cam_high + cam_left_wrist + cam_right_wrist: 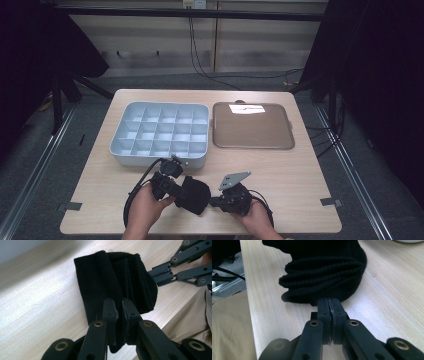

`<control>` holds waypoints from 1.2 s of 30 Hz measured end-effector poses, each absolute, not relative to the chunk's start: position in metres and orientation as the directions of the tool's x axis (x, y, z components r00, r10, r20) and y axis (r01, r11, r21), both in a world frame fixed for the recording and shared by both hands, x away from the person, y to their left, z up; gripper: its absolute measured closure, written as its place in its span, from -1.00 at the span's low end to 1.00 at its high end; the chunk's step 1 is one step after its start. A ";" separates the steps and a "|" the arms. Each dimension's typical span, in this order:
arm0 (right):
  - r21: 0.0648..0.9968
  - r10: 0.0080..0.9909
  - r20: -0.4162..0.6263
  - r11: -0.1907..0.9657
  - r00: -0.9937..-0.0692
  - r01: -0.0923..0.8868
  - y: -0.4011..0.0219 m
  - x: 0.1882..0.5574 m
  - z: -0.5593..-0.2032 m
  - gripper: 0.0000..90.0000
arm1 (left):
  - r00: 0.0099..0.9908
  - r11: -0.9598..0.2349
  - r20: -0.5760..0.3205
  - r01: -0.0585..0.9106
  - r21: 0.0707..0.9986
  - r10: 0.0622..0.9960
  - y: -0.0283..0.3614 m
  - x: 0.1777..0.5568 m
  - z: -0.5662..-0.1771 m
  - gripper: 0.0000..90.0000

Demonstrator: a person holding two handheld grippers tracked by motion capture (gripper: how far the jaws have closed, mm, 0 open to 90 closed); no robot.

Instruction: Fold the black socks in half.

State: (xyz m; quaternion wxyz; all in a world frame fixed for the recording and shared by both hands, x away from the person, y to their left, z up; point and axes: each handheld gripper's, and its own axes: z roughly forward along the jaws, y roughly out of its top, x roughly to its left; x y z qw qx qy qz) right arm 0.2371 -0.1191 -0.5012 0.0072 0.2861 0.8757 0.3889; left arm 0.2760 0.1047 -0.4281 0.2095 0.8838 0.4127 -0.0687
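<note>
Overhead light throws white glare on the brown tray [252,126] while the room around it stays dim and slightly soft-focused.

A: Entry, legible markings: any on the divided bin [131,145]?

B: None. Its grey walls are plain.

A: The brown tray [252,142]?

B: No label. The bright patch near its far edge is glare, not print.

A: The black cloth [117,285]?

B: No tag or brand to read, in either gripper view.

A: The jaws' links and their brass rivets?

B: No numbers or lettering on them.

A: The table [295,175] and its tape marks?

B: Bare wood, blank tape. At the far wall a small pale fitting sits too small to read.

A: Total readable items?

B: Zero.
</note>
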 end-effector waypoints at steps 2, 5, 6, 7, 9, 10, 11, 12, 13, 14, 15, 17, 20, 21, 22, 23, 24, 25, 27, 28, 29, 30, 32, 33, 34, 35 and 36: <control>0.685 0.505 0.208 0.537 -0.838 0.493 -0.119 0.237 -0.501 0.96 | 0.650 -0.573 -0.297 0.758 0.310 0.700 0.104 0.276 -0.428 0.84; 0.685 0.504 0.207 0.537 -0.838 0.493 -0.119 0.237 -0.501 0.96 | 0.649 -0.573 -0.297 0.759 0.308 0.700 0.103 0.276 -0.428 0.84; 0.685 0.504 0.208 0.537 -0.838 0.493 -0.119 0.237 -0.501 0.96 | 0.651 -0.575 -0.296 0.757 0.309 0.699 0.102 0.276 -0.429 0.84; 0.684 0.505 0.206 0.538 -0.838 0.492 -0.119 0.237 -0.501 0.96 | 0.653 -0.577 -0.296 0.756 0.308 0.697 0.102 0.276 -0.429 0.84; 0.684 0.505 0.206 0.538 -0.838 0.493 -0.119 0.237 -0.501 0.96 | 0.647 -0.570 -0.301 0.761 0.309 0.701 0.101 0.275 -0.429 0.84; 0.684 0.505 0.207 0.538 -0.838 0.493 -0.119 0.237 -0.501 0.96 | 0.651 -0.576 -0.298 0.758 0.306 0.698 0.101 0.275 -0.430 0.84; 0.684 0.507 0.206 0.537 -0.837 0.494 -0.118 0.237 -0.501 0.96 | 0.652 -0.577 -0.302 0.757 0.306 0.695 0.100 0.275 -0.430 0.84; 0.684 0.507 0.206 0.537 -0.837 0.494 -0.118 0.237 -0.501 0.96 | 0.653 -0.579 -0.301 0.756 0.305 0.695 0.100 0.275 -0.430 0.84; 0.684 0.507 0.206 0.537 -0.837 0.494 -0.118 0.237 -0.501 0.96 | 0.652 -0.577 -0.302 0.757 0.306 0.695 0.099 0.275 -0.431 0.84; 0.684 0.507 0.206 0.537 -0.837 0.494 -0.118 0.237 -0.501 0.96 | 0.658 -0.584 -0.302 0.753 0.303 0.690 0.099 0.276 -0.431 0.84; 0.682 0.507 0.208 0.538 -0.836 0.495 -0.118 0.236 -0.501 0.96 | 0.657 -0.585 -0.301 0.753 0.303 0.691 0.098 0.276 -0.432 0.84; 0.683 0.508 0.208 0.537 -0.836 0.496 -0.118 0.236 -0.501 0.96 | 0.656 -0.581 -0.302 0.754 0.307 0.692 0.097 0.275 -0.432 0.84; 0.683 0.507 0.208 0.537 -0.836 0.495 -0.118 0.236 -0.501 0.96 | 0.661 -0.588 -0.303 0.750 0.303 0.687 0.096 0.275 -0.432 0.84; 0.683 0.507 0.207 0.538 -0.837 0.495 -0.118 0.236 -0.501 0.96 | 0.663 -0.590 -0.301 0.748 0.303 0.686 0.095 0.275 -0.431 0.85; 0.683 0.507 0.207 0.538 -0.837 0.495 -0.118 0.236 -0.501 0.96 | 0.663 -0.590 -0.301 0.748 0.304 0.685 0.095 0.275 -0.431 0.85; 0.683 0.507 0.208 0.537 -0.836 0.495 -0.118 0.236 -0.501 0.96 | 0.662 -0.588 -0.305 0.749 0.305 0.685 0.093 0.274 -0.432 0.85; 0.683 0.507 0.208 0.537 -0.836 0.495 -0.118 0.236 -0.501 0.96 | 0.671 -0.599 -0.302 0.741 0.302 0.678 0.093 0.274 -0.431 0.85; 0.684 0.507 0.208 0.536 -0.837 0.495 -0.118 0.236 -0.501 0.96 | 0.668 -0.596 -0.303 0.744 0.302 0.680 0.092 0.273 -0.431 0.84; 0.685 0.505 0.207 0.536 -0.838 0.493 -0.118 0.236 -0.501 0.96 | 0.669 -0.597 -0.305 0.743 0.303 0.678 0.090 0.273 -0.432 0.85; 0.686 0.505 0.206 0.537 -0.838 0.492 -0.118 0.236 -0.501 0.96 | 0.674 -0.604 -0.301 0.738 0.300 0.675 0.089 0.273 -0.432 0.84; 0.686 0.505 0.206 0.537 -0.838 0.492 -0.118 0.236 -0.501 0.96 | 0.676 -0.607 -0.302 0.736 0.299 0.672 0.089 0.274 -0.432 0.84; 0.685 0.505 0.207 0.536 -0.838 0.493 -0.118 0.236 -0.501 0.96 | 0.671 -0.599 -0.306 0.741 0.303 0.675 0.088 0.273 -0.432 0.84; 0.685 0.505 0.208 0.536 -0.837 0.493 -0.118 0.236 -0.501 0.96 | 0.677 -0.607 -0.307 0.736 0.300 0.669 0.087 0.274 -0.432 0.84; 0.684 0.506 0.209 0.536 -0.837 0.495 -0.118 0.236 -0.501 0.96 | 0.674 -0.603 -0.308 0.739 0.301 0.672 0.085 0.273 -0.432 0.84; 0.686 0.504 0.207 0.536 -0.838 0.492 -0.118 0.236 -0.501 0.96 | 0.678 -0.607 -0.308 0.735 0.302 0.668 0.085 0.274 -0.433 0.84; 0.685 0.506 0.208 0.536 -0.837 0.494 -0.118 0.236 -0.501 0.96 | 0.676 -0.605 -0.309 0.737 0.301 0.669 0.083 0.273 -0.434 0.84; 0.685 0.505 0.207 0.536 -0.838 0.493 -0.118 0.236 -0.501 0.96 | 0.683 -0.615 -0.306 0.731 0.297 0.663 0.082 0.273 -0.434 0.84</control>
